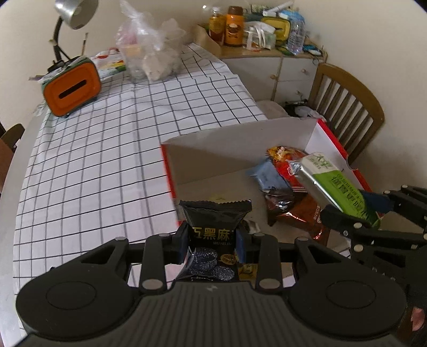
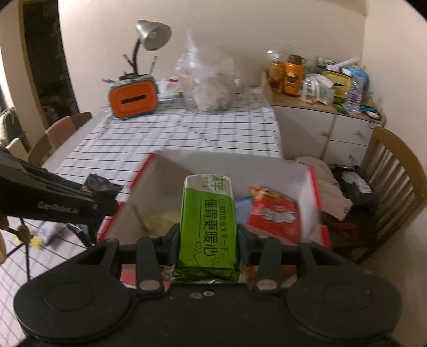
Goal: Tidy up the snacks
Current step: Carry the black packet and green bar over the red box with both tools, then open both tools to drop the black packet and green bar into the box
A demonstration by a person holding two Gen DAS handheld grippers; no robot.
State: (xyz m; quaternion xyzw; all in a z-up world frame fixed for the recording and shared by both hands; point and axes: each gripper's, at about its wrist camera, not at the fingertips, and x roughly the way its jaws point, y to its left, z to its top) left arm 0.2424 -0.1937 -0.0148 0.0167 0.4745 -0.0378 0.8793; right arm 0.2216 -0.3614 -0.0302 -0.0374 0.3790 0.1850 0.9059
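Note:
My left gripper [image 1: 212, 245] is shut on a black snack packet [image 1: 214, 221] and holds it over the near left corner of the open red-and-white cardboard box [image 1: 240, 136]. My right gripper [image 2: 208, 240] is shut on a green cracker pack [image 2: 208, 221] held above the same box [image 2: 170, 170]. In the left wrist view the right gripper [image 1: 373, 216] shows at the right with the green pack [image 1: 336, 184] over the box. Inside lie a red snack bag [image 1: 287, 157], a blue packet [image 1: 269, 178] and a dark brown bag [image 1: 293, 211]. The red bag also shows in the right wrist view [image 2: 275, 213].
The box sits on a table with a checked cloth [image 1: 106, 149]. At the far end stand an orange tissue box [image 1: 72, 88], a desk lamp [image 1: 74, 13] and clear plastic bags [image 1: 152, 53]. A wooden chair [image 1: 347, 106] and a cluttered cabinet [image 1: 267, 61] are to the right. Small packets [image 2: 50, 229] lie left of the box.

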